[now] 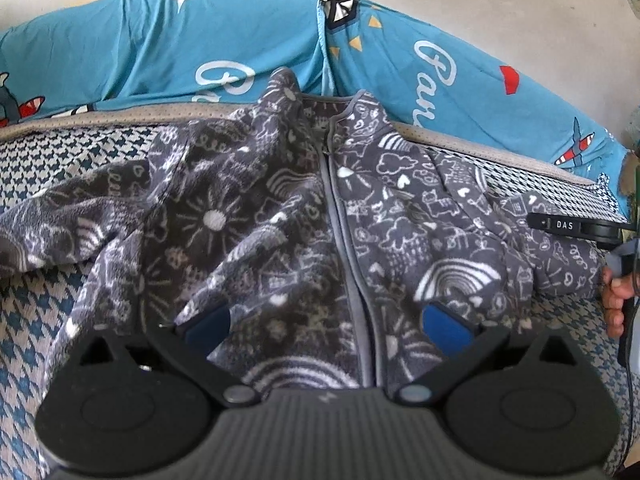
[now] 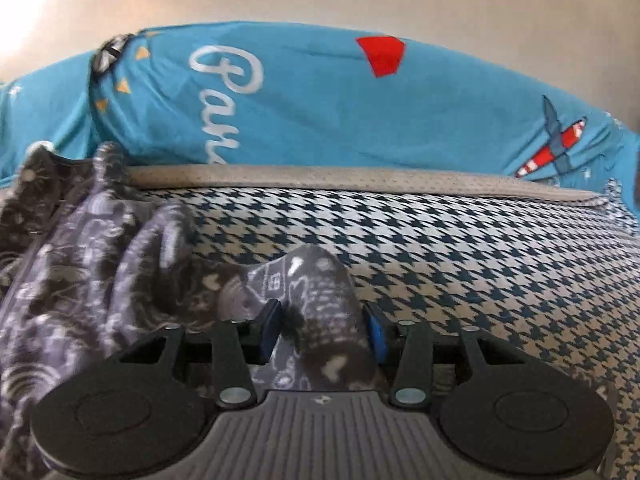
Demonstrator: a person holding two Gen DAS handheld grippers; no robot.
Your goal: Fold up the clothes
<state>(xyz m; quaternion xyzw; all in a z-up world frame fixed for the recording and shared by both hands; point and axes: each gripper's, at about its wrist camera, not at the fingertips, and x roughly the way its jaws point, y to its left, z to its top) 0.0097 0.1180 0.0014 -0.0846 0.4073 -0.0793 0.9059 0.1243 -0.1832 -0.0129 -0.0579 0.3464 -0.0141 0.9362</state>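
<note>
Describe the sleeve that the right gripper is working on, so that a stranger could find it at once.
On the houndstooth-patterned bed cover, in front of the bright blue printed pillow, lies a grey fleece jacket with white doodles. Its sleeve lies out alone over the checks, the cuff between the blue pads of the right gripper.

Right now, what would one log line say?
grey doodle-print fleece jacket flat on houndstooth cover | right gripper jaws around sleeve | left gripper jaws open

Grey doodle-print zip jacket [image 1: 304, 216] spread flat, left hand-held gripper [image 1: 328, 324] open above
</note>
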